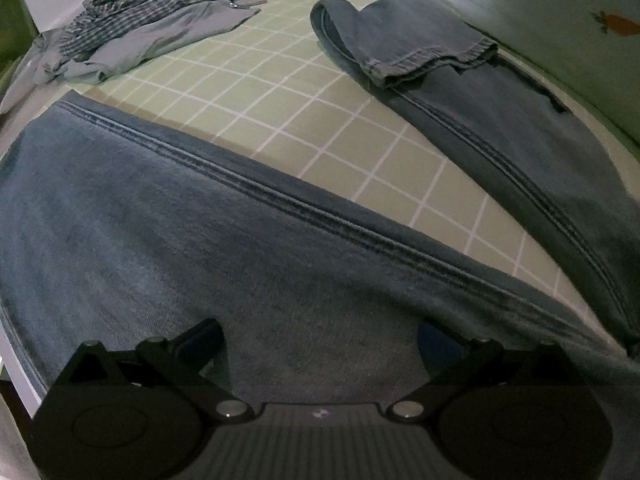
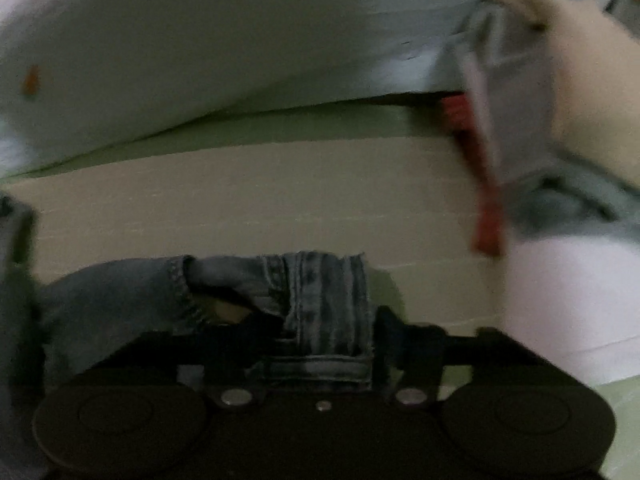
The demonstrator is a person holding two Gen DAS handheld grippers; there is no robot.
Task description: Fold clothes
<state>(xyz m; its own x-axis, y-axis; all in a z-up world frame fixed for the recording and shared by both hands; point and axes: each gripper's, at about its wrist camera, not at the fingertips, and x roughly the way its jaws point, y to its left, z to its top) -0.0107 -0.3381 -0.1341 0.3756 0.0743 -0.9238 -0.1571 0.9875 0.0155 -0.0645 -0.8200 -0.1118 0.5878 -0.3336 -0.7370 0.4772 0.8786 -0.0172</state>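
Item: jeans [image 1: 224, 248], spread on the checked bed sheet [image 1: 304, 120] for folding. Left claw [image 1: 320, 344]: wide open, empty, hovering over the denim. Right claw [image 2: 328, 332]: clamped on the hem [image 2: 328, 304], apparently to carry it over.

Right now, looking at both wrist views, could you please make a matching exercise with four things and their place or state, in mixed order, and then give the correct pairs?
Things:
1. left gripper
2. right gripper
3. checked shirt
4. folded-back jeans hem

Places or states:
A. lies crumpled at the far left of the green grid sheet
B. fingers wide apart above flat denim
C. doubled over onto its own leg, at the far right
D. a denim edge between its fingers

Pairs: 1-B, 2-D, 3-A, 4-C
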